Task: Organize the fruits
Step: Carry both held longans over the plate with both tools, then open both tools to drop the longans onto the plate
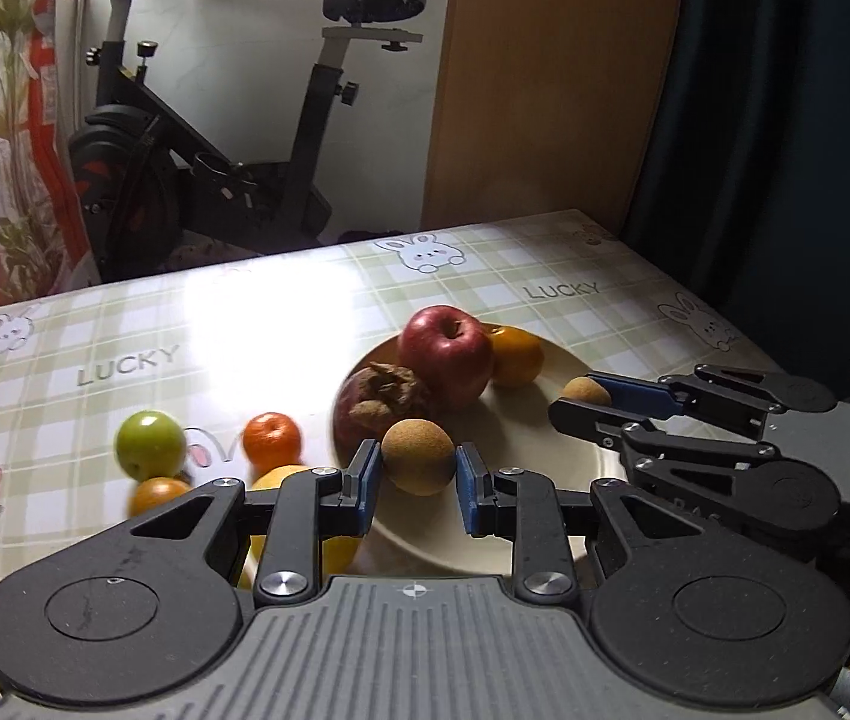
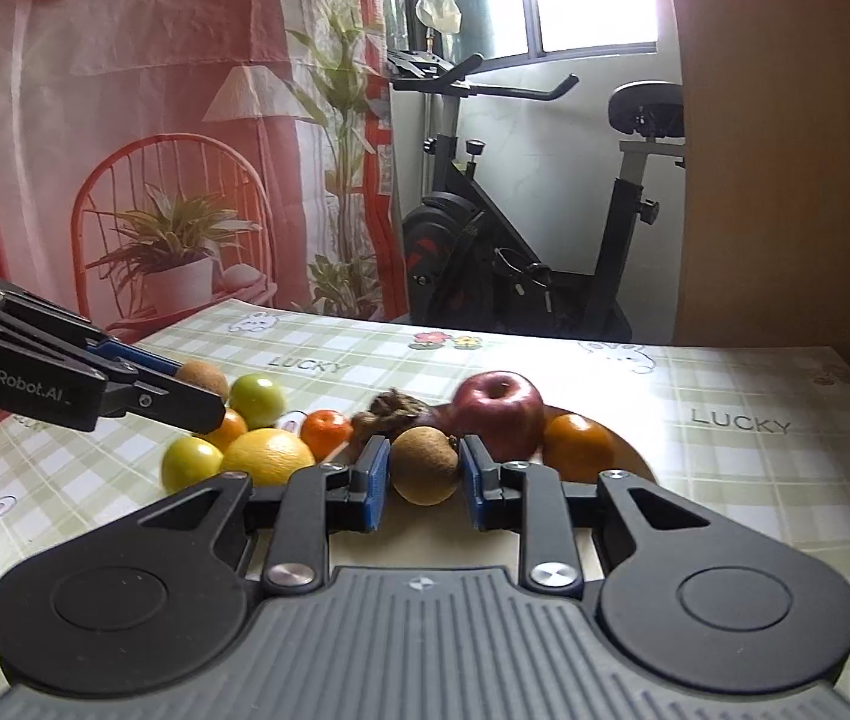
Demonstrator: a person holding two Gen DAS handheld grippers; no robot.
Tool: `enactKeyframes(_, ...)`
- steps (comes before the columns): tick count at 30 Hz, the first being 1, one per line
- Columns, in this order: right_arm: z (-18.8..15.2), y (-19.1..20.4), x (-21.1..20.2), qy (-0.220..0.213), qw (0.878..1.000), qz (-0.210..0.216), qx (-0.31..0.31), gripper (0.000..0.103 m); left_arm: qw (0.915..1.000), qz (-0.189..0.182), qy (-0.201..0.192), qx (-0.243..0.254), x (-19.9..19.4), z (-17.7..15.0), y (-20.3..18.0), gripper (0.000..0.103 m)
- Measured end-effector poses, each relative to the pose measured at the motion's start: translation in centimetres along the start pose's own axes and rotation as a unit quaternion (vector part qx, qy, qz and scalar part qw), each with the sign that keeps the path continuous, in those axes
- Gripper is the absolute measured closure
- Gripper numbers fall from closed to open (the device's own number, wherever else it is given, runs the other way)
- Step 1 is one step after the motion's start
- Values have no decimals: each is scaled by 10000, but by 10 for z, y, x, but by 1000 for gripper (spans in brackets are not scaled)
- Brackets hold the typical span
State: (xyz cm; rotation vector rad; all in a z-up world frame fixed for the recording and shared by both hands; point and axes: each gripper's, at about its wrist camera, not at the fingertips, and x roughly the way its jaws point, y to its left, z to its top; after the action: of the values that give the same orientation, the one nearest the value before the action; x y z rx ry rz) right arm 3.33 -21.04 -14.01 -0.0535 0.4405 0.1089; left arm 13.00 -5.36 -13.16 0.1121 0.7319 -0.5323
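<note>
Both jaws clamped on brown kiwis: left gripper (image 1: 419,474) holding one kiwi (image 1: 419,456), right gripper (image 2: 425,474) another (image 2: 426,465), above the plate (image 1: 520,450). Could slip and knock the apple (image 1: 445,354) off if squeezed loosely.

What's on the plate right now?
On the plate: a red apple, an orange behind it, and a dried brown fruit. The near rim is hidden by the left gripper, so anything there is unseen.
</note>
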Motion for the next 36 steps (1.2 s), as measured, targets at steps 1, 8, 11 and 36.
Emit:
enactKeyframes(1,-2,-9,4,44,10000,-73,52,75,10000,-44,34,35,10,1,-6,75)
enactKeyframes(8,-15,-42,24,126,9991,-397,-30,75,9994,-98,339,58,59,12,-23,75)
enactKeyframes(11,-18,-51,30,140,9992,-385,11,75,9989,-96,451,70,71,10,-22,75)
enactKeyframes(36,-16,-65,42,363,9983,-312,324,74,9983,78,582,22,89,12,-25,74)
